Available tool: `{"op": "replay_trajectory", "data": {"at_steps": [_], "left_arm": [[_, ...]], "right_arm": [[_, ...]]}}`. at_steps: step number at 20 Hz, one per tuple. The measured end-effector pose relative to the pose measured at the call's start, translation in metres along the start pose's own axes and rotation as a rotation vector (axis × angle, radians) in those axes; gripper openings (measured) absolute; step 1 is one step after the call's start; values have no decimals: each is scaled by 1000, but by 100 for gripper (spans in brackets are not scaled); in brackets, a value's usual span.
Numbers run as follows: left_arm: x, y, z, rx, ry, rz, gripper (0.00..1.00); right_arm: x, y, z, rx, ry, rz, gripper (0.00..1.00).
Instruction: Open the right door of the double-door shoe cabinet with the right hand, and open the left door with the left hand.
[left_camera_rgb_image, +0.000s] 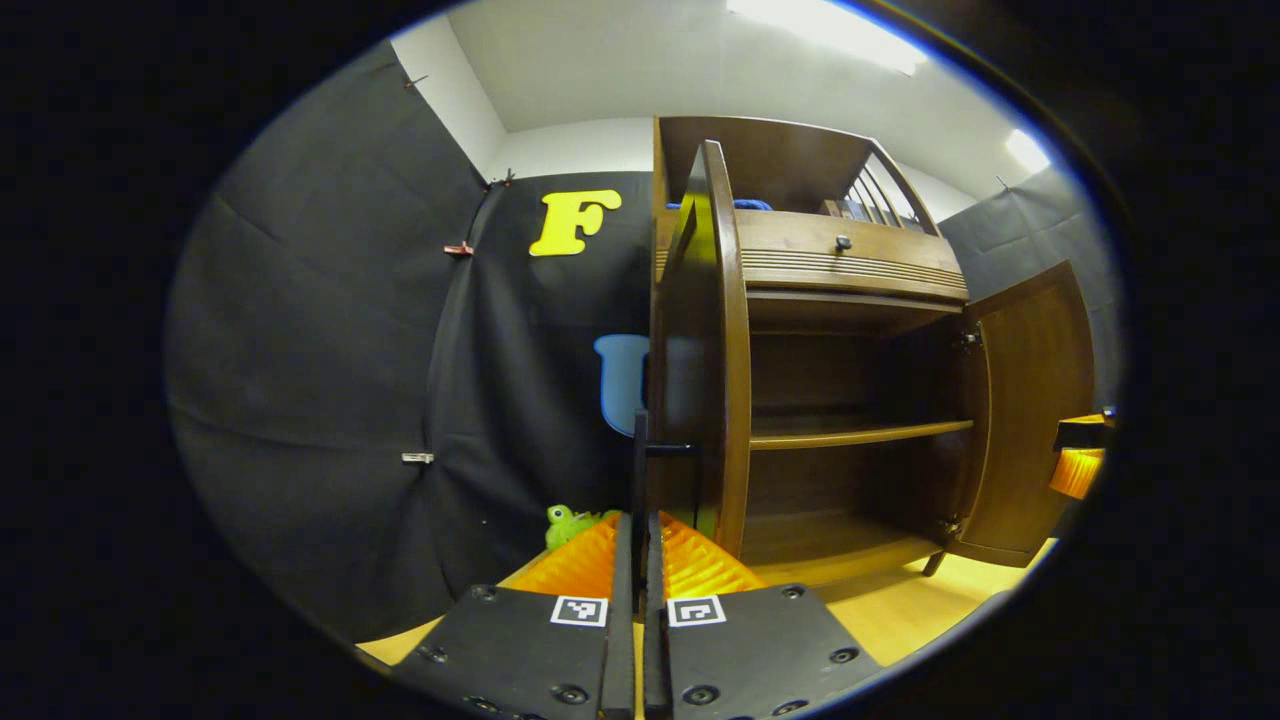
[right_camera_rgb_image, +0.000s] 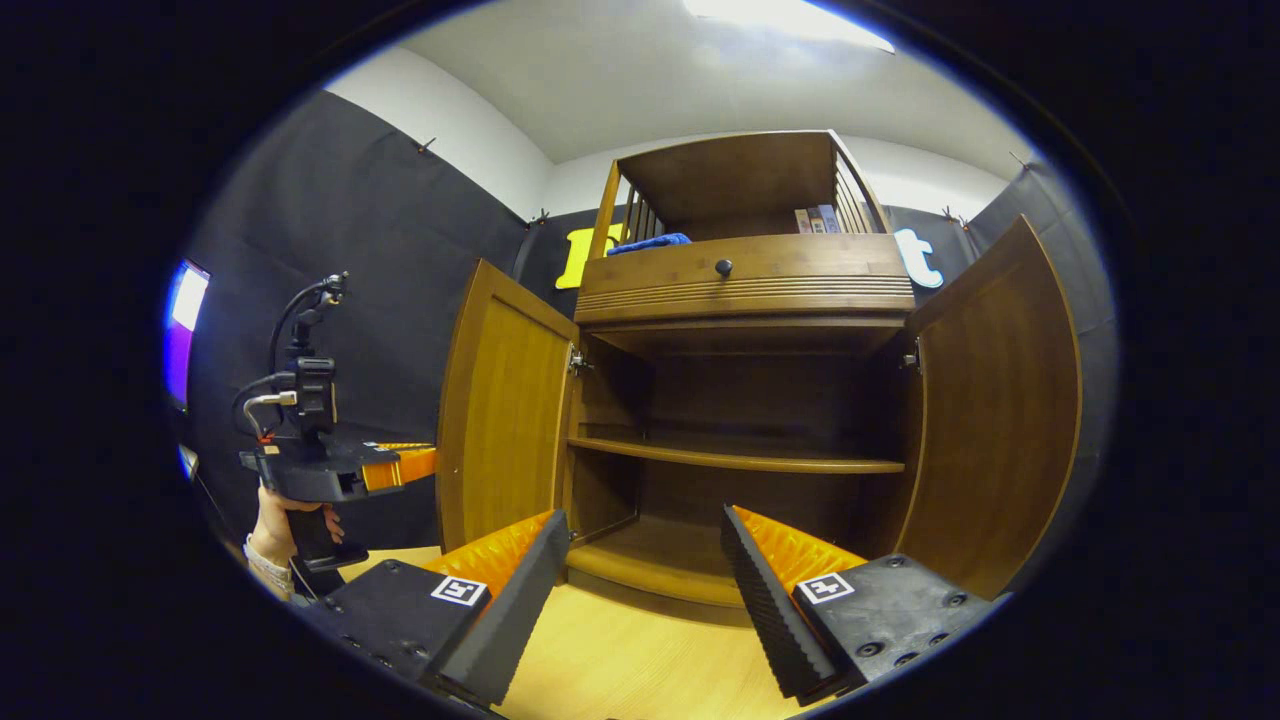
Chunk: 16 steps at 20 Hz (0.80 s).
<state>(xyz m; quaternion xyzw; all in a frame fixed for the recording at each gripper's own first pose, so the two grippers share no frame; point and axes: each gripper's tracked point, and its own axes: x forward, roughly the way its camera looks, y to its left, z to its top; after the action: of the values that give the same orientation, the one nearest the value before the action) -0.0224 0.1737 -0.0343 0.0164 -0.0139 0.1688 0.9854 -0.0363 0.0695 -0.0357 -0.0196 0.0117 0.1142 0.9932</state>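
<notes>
The brown wooden shoe cabinet (right_camera_rgb_image: 745, 285) stands ahead with both doors swung out, baring its inner shelf (right_camera_rgb_image: 735, 458). In the left gripper view the left door (left_camera_rgb_image: 722, 350) is seen edge-on and the right door (left_camera_rgb_image: 1035, 410) is wide open. My left gripper (left_camera_rgb_image: 640, 520) is shut on the left door's thin dark handle (left_camera_rgb_image: 668, 450). The right gripper view shows that left gripper (right_camera_rgb_image: 425, 465), held by a hand (right_camera_rgb_image: 280, 525), at the outer edge of the left door (right_camera_rgb_image: 505, 420). My right gripper (right_camera_rgb_image: 642, 515) is open and holds nothing, facing the cabinet's inside, with the right door (right_camera_rgb_image: 995, 400) to its right.
A drawer with a knob (right_camera_rgb_image: 723, 267) sits above the doors. A blue cloth (right_camera_rgb_image: 650, 242) and books (right_camera_rgb_image: 815, 220) lie on the top shelf. A green plush toy (left_camera_rgb_image: 565, 522) rests on the light wooden floor (right_camera_rgb_image: 620, 650) left of the cabinet. A lit screen (right_camera_rgb_image: 180, 330) hangs far left.
</notes>
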Motion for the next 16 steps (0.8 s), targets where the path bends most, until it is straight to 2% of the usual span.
{"op": "replay_trajectory", "data": {"at_steps": [2,4,7,8,9,13,14,15,16], "left_arm": [[-17,28,0,-9,-7,27,7],[-28,37,-1,-26,-12,29,5],[-37,36,2,-23,-7,40,5],[-44,28,6,-16,-6,28,10],[-51,19,10,-9,-7,15,5],[-76,-45,27,17,-16,-116,5],[-81,-62,33,6,-27,-160,1],[-84,-78,38,-3,-38,-206,5],[-89,-93,42,-9,-40,-252,1]], "right_arm": [[2,4,1,3,-2,12,96],[1,3,1,-1,-2,14,98],[-2,5,3,-2,0,15,98],[-2,4,3,-3,-1,8,95],[-3,3,3,-5,-2,-1,95],[-7,-5,6,-1,3,-50,96],[-10,-9,7,-2,5,-69,96],[-12,-13,8,-6,8,-86,96],[-13,-21,6,-8,10,-101,96]]}}
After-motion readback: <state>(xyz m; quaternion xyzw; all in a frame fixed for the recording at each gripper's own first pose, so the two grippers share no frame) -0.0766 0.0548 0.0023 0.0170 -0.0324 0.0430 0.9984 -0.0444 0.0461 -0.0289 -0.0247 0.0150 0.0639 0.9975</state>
